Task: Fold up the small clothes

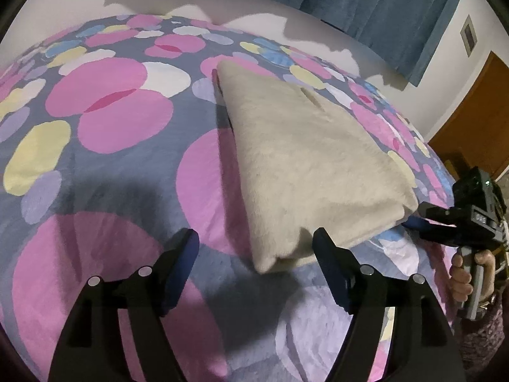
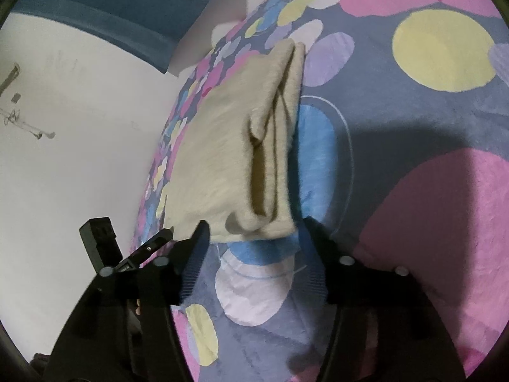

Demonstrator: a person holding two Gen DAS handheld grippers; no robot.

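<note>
- Folded cream garment (image 1: pixel 305 165) lies flat on the spotted bedspread (image 1: pixel 105 121), layered edges stacked.
- Left gripper (image 1: pixel 256 248) hovers at its near corner, jaws apart, nothing between the pads.
- Right gripper (image 2: pixel 256 226) sits just short of the other near corner, jaws likewise spread and empty.
- A hand (image 1: pixel 467 273) holds its handle.

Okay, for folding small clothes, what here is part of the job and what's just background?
Part of the job:
- folded beige garment, lying on the bedspread
- left gripper, open, holding nothing
- right gripper, open, holding nothing

Just background:
- dotted bedspread
- blue curtain
- wooden door
</note>
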